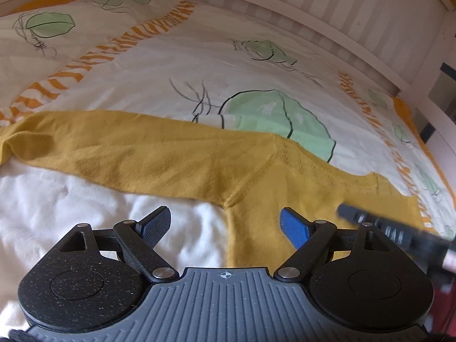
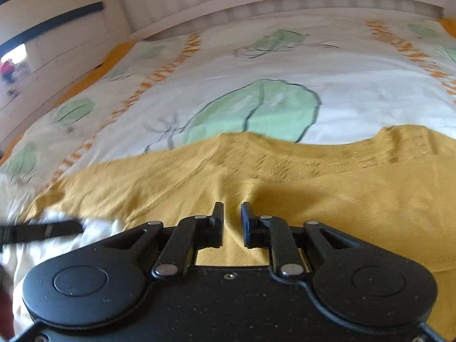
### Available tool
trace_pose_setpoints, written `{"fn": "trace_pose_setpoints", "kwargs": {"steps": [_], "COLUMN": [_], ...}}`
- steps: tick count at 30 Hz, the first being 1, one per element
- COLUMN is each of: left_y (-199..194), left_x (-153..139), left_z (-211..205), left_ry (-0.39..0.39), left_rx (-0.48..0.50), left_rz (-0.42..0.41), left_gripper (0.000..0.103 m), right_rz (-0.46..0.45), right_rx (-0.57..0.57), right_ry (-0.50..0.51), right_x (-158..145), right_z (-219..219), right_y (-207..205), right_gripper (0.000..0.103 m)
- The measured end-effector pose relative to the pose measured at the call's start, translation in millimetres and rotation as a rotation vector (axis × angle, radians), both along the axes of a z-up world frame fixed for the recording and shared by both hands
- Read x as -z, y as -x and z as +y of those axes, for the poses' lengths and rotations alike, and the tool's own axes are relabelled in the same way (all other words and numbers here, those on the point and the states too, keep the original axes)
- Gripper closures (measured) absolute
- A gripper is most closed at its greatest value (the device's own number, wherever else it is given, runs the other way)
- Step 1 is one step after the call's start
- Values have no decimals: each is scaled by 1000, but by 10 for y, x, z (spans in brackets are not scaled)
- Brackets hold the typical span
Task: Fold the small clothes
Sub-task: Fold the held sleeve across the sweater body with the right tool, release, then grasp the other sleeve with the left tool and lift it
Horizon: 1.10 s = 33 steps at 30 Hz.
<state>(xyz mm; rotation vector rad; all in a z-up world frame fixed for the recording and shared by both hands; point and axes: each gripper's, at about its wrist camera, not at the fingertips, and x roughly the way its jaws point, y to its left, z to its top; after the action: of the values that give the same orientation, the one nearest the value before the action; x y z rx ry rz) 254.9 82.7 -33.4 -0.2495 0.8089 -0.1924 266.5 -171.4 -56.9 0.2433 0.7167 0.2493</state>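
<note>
Mustard-yellow sweater (image 1: 159,148) lies spread flat on the bed, on a white duvet cover (image 1: 176,65) printed with green shapes and orange striped bands. White slatted bed frame (image 1: 327,8) runs along the far side.

Left wrist view: one long sleeve stretches away to the left across the cover; the armpit seam sits just ahead of the left gripper (image 1: 225,223). Its jaws stand wide apart. The left pad is over fluffy white fabric (image 1: 71,193) beside the sweater; the blue right pad is over the yellow knit of the body. The sweater's side edge runs through the gap between them. Nothing is clamped. Contact between pads and cloth cannot be told from this view. A blurred dark bar, the other gripper, enters at the right edge, above the sweater's body.

Right wrist view: right gripper (image 2: 231,211) is over the sweater (image 2: 313,188), pointing toward the shoulder and neckline area. Its jaws are narrowly apart, parallel, with a slim gap. A ridge of yellow knit rises into that gap and puckers just ahead of the fingertips; folds radiate from there. The pads do not visibly press on the ridge, so the cloth lies between them unclamped. Picture is motion-blurred. The other gripper shows as a dark bar at the lower left, over the white fabric.
</note>
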Motion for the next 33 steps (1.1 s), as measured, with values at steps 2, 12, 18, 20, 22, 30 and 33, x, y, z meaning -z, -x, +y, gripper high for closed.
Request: {"fn": "trace_pose_setpoints", "kwargs": {"steps": [2,12,18,20,22,30,33], "left_y": [-43,-316,-435,-468,-487,-533,-490], "left_x": [-16,178,363,409,433,431,357], "left_z": [-50,-647,-964,-1015,-1054,-1099,-1169], "left_ry": [15,76,22,5,-7,-27,-58], "left_rx": [14,132,178,177,174,133,146], "left_rz": [-2,89,133,138,139,113,58], "left_gripper": [19,20,29,36,40,87,93], "right_rz": [-30,-97,-70,-53,-33,-46,-51], "right_rx": [-13,23,59,60,61,46,47], "right_ry": [8,157,189,208,210,205,192], "right_x": [-32,-101,70,160,246,343,367], "right_z": [2,-347,-498,-495,-483,-465,-484], "right_y": [109,771,1050,1093,1105,1122,1153], "right_gripper": [47,32,27,26,23,4,4]}}
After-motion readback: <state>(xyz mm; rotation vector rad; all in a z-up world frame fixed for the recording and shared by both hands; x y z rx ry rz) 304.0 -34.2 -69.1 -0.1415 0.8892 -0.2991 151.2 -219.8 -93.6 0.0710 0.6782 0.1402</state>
